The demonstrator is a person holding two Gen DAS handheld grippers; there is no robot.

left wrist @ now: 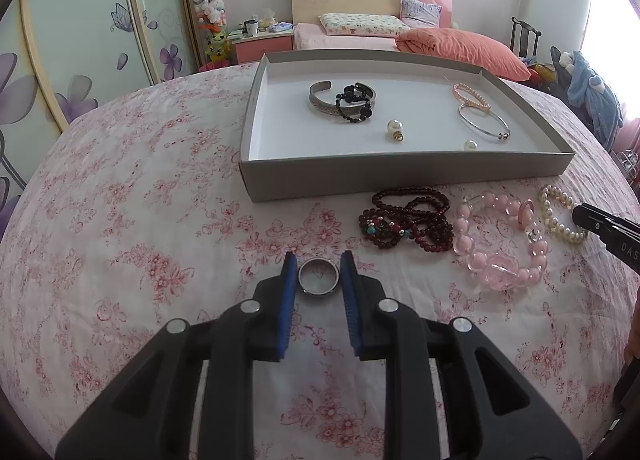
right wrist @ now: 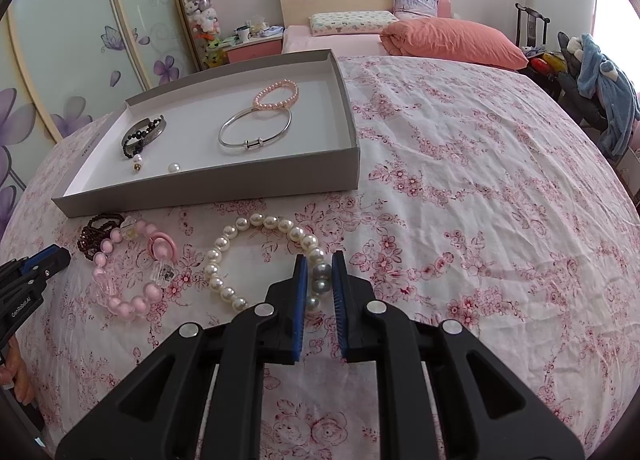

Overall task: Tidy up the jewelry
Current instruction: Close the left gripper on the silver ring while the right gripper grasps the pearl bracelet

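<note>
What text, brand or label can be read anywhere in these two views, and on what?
"GenRobot.AI": white print on the black left gripper, right wrist view.
"DAS", cut off by the frame edge: on the black right gripper, left wrist view.
Small print on the grey cardboard tray's rim: too small to read.

bangles in tray [left wrist: 400, 176], bead strands [left wrist: 408, 218] before it

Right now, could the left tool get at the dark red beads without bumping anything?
Probably not yet: the left tool is shut on the silver ring. Otherwise the dark red beads lie close by with bare cloth between.
</note>
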